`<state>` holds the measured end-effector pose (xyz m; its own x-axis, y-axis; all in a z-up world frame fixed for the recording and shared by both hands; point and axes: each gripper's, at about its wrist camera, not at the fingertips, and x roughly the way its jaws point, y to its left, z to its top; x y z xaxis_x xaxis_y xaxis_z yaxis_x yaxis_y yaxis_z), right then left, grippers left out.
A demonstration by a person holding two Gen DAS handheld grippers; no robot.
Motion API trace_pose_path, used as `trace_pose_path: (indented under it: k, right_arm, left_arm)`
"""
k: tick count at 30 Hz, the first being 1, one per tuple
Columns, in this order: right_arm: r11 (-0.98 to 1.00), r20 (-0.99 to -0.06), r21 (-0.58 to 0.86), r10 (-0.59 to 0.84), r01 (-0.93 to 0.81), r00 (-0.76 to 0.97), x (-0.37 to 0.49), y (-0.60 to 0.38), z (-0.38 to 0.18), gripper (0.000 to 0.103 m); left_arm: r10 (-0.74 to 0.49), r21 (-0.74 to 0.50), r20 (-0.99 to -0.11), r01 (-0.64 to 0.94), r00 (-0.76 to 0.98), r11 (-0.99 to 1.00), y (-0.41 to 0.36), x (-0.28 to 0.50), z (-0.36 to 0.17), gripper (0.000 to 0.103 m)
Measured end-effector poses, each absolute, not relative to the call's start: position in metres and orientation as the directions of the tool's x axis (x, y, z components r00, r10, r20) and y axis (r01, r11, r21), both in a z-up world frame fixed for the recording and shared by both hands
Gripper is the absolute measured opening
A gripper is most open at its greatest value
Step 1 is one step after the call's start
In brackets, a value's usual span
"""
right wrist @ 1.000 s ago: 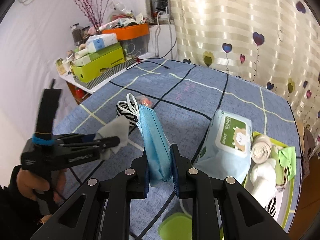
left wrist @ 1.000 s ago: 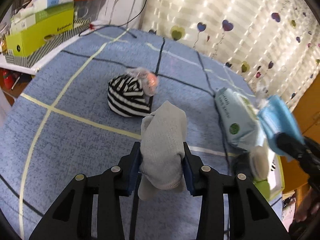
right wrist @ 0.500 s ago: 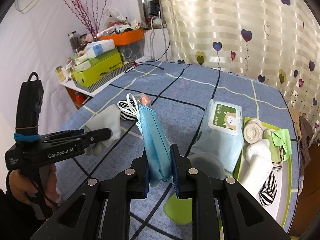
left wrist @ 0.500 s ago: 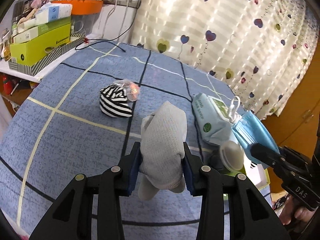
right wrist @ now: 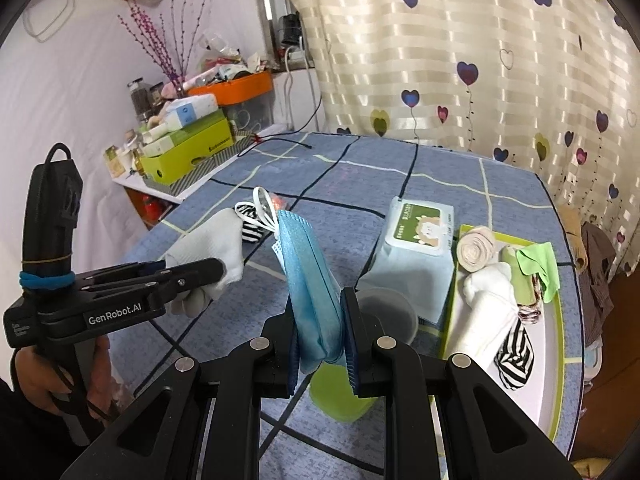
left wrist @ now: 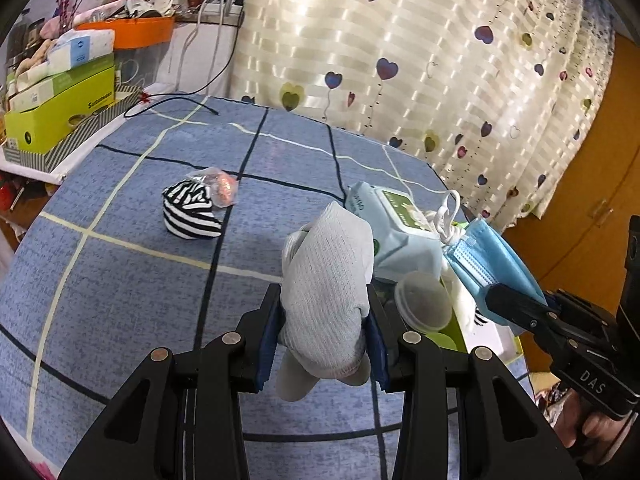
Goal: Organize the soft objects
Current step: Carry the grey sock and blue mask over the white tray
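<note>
My left gripper (left wrist: 325, 322) is shut on a grey sock (left wrist: 328, 280) and holds it above the blue checked tablecloth. The sock also shows in the right wrist view (right wrist: 218, 246). My right gripper (right wrist: 320, 334) is shut on a blue face mask (right wrist: 310, 280) with white ear loops; the mask shows in the left wrist view (left wrist: 486, 258) at the right. A green-rimmed tray (right wrist: 558, 360) at the right holds rolled socks and cloths. A black-and-white striped sock ball (left wrist: 191, 216) lies on the cloth to the left.
A wet-wipes pack (right wrist: 416, 244) lies left of the tray. A clear lidded cup (right wrist: 388, 312) stands by a green lid (right wrist: 340, 398) near the front. A small orange packet (left wrist: 222, 190) touches the striped ball. Boxes (left wrist: 60, 108) crowd a shelf at far left.
Both grippers have risen and pulled back from the table, each still holding its item. The tray and wipes pack now show more fully in the right wrist view.
</note>
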<state>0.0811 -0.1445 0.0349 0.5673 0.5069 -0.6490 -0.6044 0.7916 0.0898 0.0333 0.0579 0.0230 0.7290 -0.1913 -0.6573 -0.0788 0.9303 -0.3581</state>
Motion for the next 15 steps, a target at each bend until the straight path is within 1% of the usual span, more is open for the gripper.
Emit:
trace_pose_path:
  k: [15]
  right_arm:
    - [0.812,-0.63,0.112,0.503,-0.573,0.591,0.078,-0.173,0.039,0.018]
  left_arm:
    - [-0.218,-0.348,-0.645,-0.027,0.732,0.937,0.03,0.034,0.033,0.04]
